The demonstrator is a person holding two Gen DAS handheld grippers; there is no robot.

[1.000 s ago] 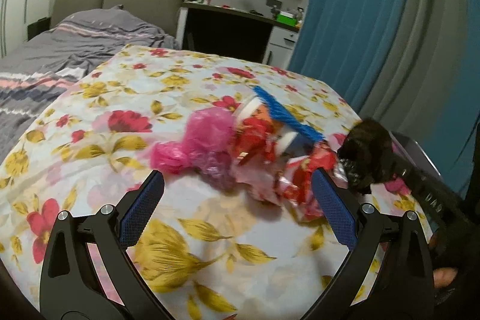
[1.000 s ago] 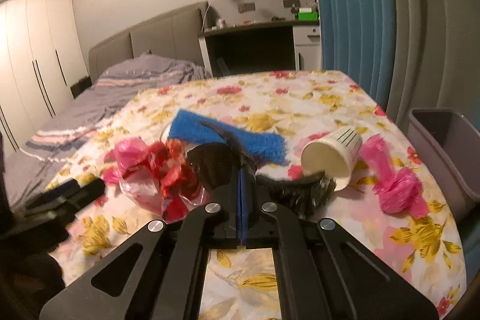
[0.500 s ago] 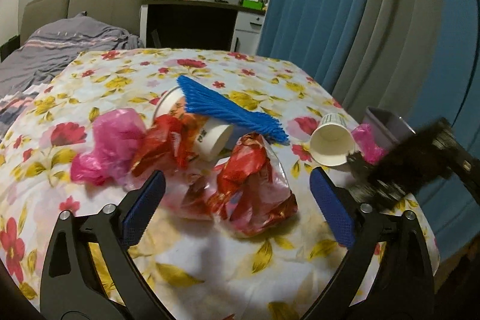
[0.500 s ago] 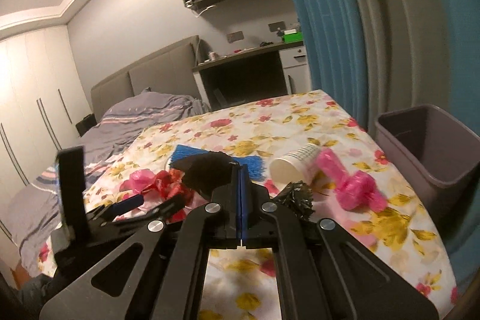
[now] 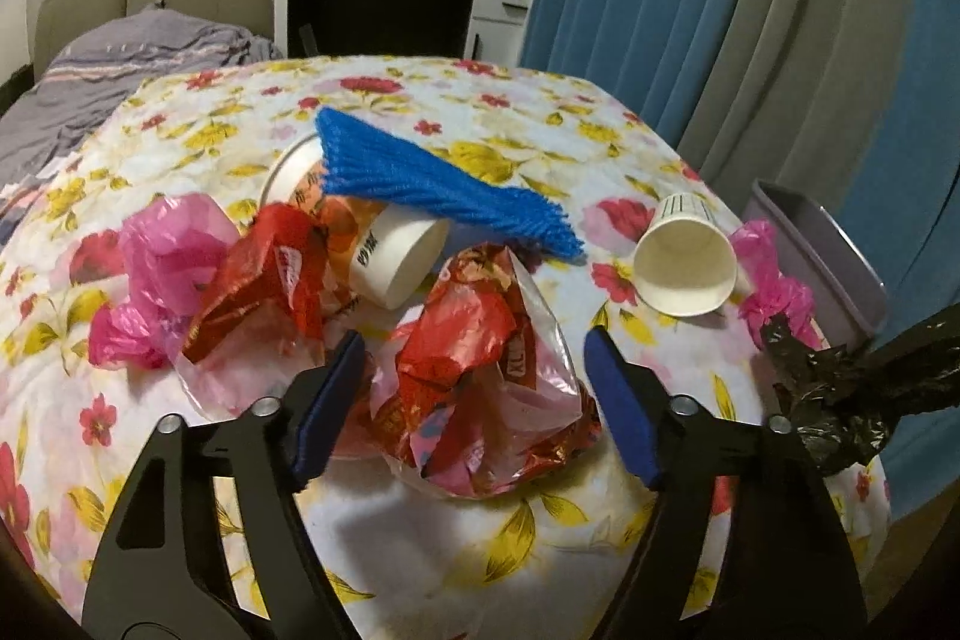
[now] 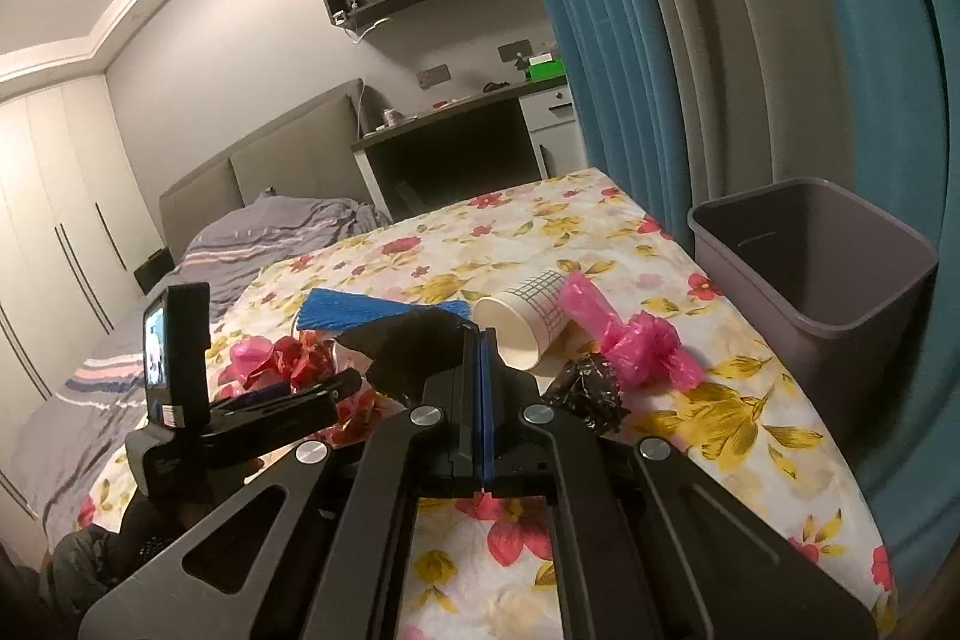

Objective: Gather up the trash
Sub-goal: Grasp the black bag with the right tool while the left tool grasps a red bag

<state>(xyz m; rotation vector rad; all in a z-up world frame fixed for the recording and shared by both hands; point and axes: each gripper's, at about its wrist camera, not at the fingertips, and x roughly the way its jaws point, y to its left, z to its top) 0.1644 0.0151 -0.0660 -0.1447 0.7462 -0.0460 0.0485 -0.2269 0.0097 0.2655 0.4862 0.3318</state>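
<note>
**Jaws of the left gripper closing around the red wrapper**

Compared with a second ago, two things are different. The left gripper (image 5: 474,400) has come forward over the pile, and the crumpled red wrapper (image 5: 480,376), which then lay ahead of the fingertips, now sits between them. Its jaws were fully wide; now they are closing, but the blue pads (image 5: 327,400) do not press the plastic yet, so nothing is held on this side. The right gripper (image 6: 483,340) has swung toward the grey bin (image 6: 816,274), which now stands large at the right of its view. Its jaws are tightly together on a piece of black plastic bag (image 6: 408,346), which hangs out on both sides of the fingers.

For the task I judge this to mean that one piece is on its way to the bin while the next piece is being taken.

The wrapper lies on the flowered cloth (image 5: 420,550), roughly centred in the gap, slightly nearer the left pad. Paper cups (image 5: 684,262), pink bags (image 5: 162,280) and blue mesh (image 5: 432,178) wait beyond the fingertips.
</note>
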